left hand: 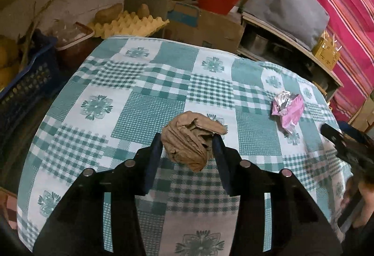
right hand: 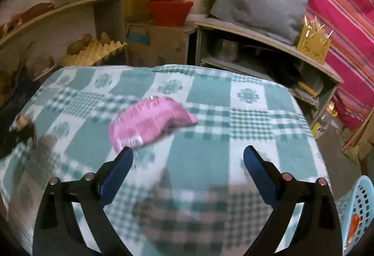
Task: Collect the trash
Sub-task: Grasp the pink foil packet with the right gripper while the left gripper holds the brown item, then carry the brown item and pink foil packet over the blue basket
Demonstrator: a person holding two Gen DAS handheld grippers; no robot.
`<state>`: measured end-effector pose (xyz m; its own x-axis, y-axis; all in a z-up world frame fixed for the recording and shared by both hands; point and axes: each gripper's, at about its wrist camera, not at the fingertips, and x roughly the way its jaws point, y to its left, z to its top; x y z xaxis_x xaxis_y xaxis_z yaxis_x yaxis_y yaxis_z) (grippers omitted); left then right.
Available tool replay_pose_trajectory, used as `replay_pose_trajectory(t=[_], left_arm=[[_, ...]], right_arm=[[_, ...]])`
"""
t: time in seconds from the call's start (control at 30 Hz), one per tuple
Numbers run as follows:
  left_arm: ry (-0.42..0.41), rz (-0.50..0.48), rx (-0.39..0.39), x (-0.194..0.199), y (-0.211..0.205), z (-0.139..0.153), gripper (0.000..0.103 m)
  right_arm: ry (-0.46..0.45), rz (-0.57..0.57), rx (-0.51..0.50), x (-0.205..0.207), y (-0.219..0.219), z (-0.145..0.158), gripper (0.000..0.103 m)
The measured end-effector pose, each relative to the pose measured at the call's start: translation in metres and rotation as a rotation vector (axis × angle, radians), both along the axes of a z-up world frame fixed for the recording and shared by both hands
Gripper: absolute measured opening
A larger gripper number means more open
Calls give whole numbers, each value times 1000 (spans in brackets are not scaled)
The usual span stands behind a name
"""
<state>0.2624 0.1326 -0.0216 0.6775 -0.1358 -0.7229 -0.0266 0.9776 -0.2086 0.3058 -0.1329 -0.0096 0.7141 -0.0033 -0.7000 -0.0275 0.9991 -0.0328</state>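
- Brown paper wad (left hand: pixel 192 139) is pinched by the left gripper (left hand: pixel 188 142), near middle of the tablecloth (left hand: pixel 140 97); grip should be kept tight when lifted.
- Right gripper (right hand: pixel 188 153) is spread wide w/ nothing in it; pink wrapper (right hand: pixel 149 121) lies just beyond, to its left.
- Blue basket (right hand: pixel 360 204) is seen near right; wad could be dropped there.

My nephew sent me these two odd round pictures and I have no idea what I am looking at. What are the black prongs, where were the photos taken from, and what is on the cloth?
No robot here: a person holds a hand-held gripper in each hand, each carrying a wide-angle camera that looks along its two prongs. One picture comes from the left gripper, the other from the right gripper. Both look down at a table under a green checked tablecloth. The left jaws are closed on a crumpled brown paper wad. The right jaws stand open and empty, near a pink wrapper that lies on the cloth. A light blue basket shows at the table's edge.
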Motion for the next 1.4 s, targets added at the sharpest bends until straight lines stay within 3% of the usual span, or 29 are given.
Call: replay_pose_trajectory(t=[0.27, 0.33, 0.4, 0.53, 0.57, 0.67, 0.7, 1.07, 1.27, 1.4], left_arm=[[-17, -23, -23, -1, -3, 6, 43], [-17, -25, -24, -1, -4, 6, 43], [-15, -22, -34, 0, -4, 6, 43], [-9, -28, -32, 1, -8, 6, 43], [-9, -30, -28, 1, -9, 6, 43], [-14, -37, -11, 0, -13, 7, 43], [-16, -36, -8, 0, -14, 8, 43], [-53, -56, 12, -9, -28, 19, 43], [-85, -83, 51, -19, -49, 26, 43], [-110, -97, 32, -25, -62, 34, 43]], right_arm=[[105, -40, 117, 48, 9, -26, 92], [111, -30, 127, 54, 15, -29, 85], [133, -13, 123, 63, 23, -33, 63], [154, 5, 126, 75, 35, -42, 38], [145, 8, 119, 76, 37, -41, 28], [116, 25, 112, 73, 36, -35, 19], [106, 31, 103, 72, 36, -33, 11], [-16, 59, -40, 17, -4, 21, 10], [-36, 4, -78, -46, -70, 36, 10], [-25, -69, -46, -80, -118, 34, 10]])
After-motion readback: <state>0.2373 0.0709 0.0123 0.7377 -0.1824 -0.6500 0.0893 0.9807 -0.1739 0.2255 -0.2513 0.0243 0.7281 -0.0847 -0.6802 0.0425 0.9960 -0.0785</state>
